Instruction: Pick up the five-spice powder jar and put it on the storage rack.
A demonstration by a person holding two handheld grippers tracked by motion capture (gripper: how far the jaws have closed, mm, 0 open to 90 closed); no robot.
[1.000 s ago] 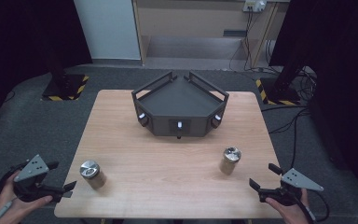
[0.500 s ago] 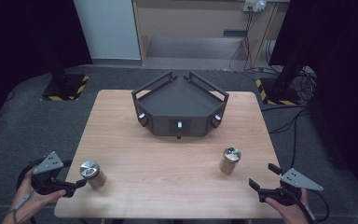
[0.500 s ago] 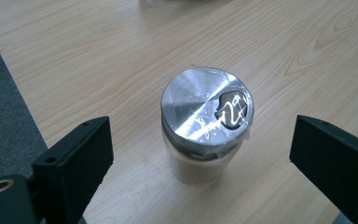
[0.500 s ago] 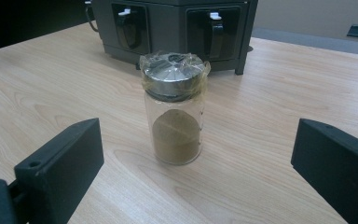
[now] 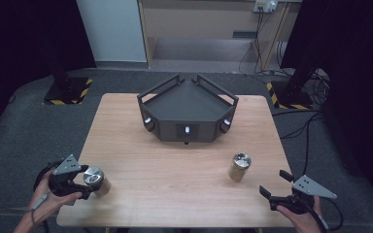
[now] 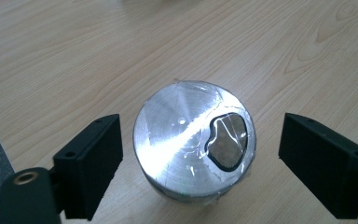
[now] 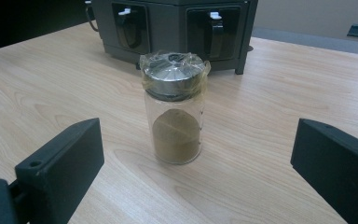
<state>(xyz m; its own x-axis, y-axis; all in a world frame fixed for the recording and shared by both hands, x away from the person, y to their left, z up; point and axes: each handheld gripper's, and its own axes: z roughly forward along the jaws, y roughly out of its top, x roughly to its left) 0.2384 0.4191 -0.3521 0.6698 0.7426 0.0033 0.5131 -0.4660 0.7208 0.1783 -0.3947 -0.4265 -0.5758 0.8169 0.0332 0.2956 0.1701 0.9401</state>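
Left gripper [image 5: 85, 187] has moved in to the left jar [image 5: 96, 180] at the worktop [image 5: 175, 165] corner; its fingers, just closing, flank the lid without touching. Right gripper [image 5: 277, 187], fingers wide, faces the right jar [image 5: 239, 166]; its view shows brown powder, open worktop around.
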